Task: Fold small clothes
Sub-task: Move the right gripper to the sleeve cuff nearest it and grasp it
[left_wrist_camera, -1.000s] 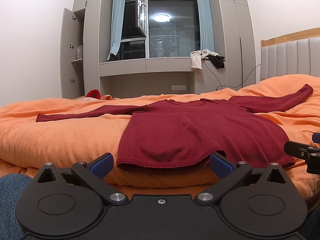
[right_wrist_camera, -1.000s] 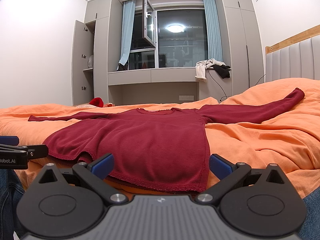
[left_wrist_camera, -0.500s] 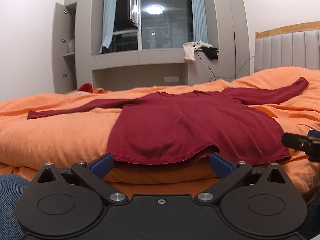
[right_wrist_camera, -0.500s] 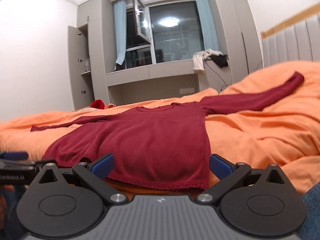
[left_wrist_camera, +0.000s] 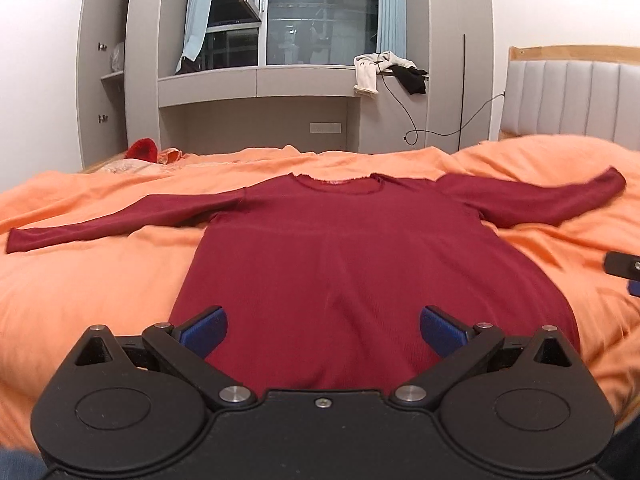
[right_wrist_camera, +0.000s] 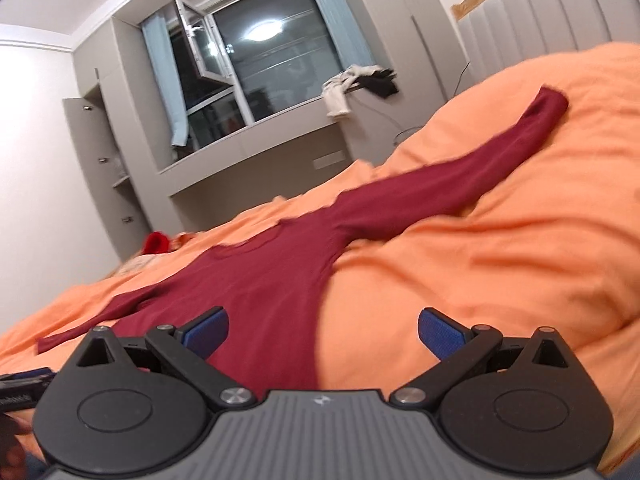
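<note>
Left wrist view: dark red long-sleeved knit top point(left_wrist_camera: 352, 256) lies flat, hem nearest the left gripper point(left_wrist_camera: 323, 330), fingers apart; right gripper point(right_wrist_camera: 322, 330) likewise spread.

A long-sleeved top point(left_wrist_camera: 352, 264) is laid flat on the bed point(left_wrist_camera: 88, 280), hem nearest the cameras, neckline farthest, one sleeve spread out to each side. The left gripper point(left_wrist_camera: 322, 330) is held over the hem, jaws wide apart. The right gripper point(right_wrist_camera: 322, 330) is placed to its right, over the top's right edge and the bedding. Behind the bed, clothes point(left_wrist_camera: 384, 70) are draped on a ledge below the window point(left_wrist_camera: 320, 12).
</note>
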Demonstrator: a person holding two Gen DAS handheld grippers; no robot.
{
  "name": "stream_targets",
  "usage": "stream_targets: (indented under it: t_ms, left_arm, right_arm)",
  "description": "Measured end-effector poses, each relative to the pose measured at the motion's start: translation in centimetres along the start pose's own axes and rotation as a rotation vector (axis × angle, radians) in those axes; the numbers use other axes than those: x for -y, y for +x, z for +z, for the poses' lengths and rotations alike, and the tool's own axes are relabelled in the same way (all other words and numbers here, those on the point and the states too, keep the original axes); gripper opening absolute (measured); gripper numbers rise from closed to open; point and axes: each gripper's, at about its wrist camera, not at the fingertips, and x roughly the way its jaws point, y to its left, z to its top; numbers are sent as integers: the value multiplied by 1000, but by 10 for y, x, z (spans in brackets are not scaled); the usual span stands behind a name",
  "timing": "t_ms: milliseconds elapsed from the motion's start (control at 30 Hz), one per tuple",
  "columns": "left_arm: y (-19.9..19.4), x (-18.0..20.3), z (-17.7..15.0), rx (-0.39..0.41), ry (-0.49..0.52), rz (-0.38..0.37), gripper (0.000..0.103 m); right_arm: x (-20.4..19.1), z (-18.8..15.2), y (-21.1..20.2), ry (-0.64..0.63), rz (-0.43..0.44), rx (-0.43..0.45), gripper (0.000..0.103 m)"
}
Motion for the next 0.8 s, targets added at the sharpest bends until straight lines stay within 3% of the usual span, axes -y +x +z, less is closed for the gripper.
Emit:
stream_targets:
  t_ms: [167,500,633,800]
  left_arm:
    - [51,-1,34,-23,-4,27,102]
    - [137,5,74,-18,50,29,103]
    - [160,0,62,16,63,72,102]
    - [173,-7,54,-49,29,83,102]
  right_arm:
    - [28,43,23,-40,-115,80,103]
    - [122,113,91,79,-324,196,103]
    - [163,129,130,112,-414,177,103]
    - [196,141,155,168,-426,126,103]
